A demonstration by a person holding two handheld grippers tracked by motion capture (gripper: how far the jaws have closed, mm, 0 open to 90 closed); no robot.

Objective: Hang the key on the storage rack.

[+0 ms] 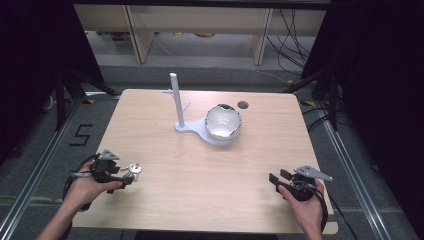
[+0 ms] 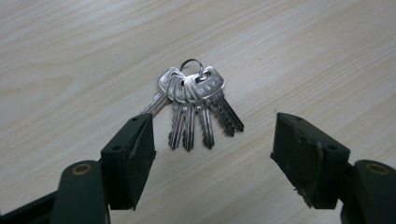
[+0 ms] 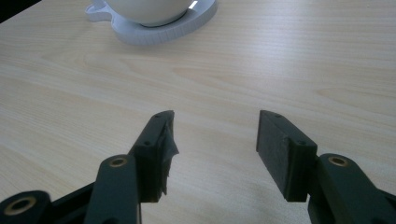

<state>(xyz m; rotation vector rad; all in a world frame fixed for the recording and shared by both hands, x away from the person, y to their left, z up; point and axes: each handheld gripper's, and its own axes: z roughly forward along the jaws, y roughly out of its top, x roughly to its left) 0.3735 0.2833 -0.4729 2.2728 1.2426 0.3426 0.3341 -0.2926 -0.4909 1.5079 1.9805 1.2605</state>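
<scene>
Left gripper view is showing a bunch of keys (image 2: 196,105) lying flat on the pale wooden surface (image 2: 303,51), just ahead of the left claw (image 2: 212,144) and slightly toward its left-hand jaw. The keys are hanging together on a small ring (image 2: 191,63) at the far end, and their blades are fanning back toward the claw, so the long axis is running roughly along the line of the jaws. One blade is reaching to the tip of the left-hand jaw; whether it is touching there is hard to tell. The left claw is standing wide open, gripping nothing.

High view is placing the keys (image 1: 134,169) near the left front edge, right at the left claw (image 1: 131,176), well apart from the right claw (image 1: 276,178). The right claw is also gaping open and empty, pointing toward a white bowl (image 1: 223,121) on a white stand (image 1: 186,127).
</scene>
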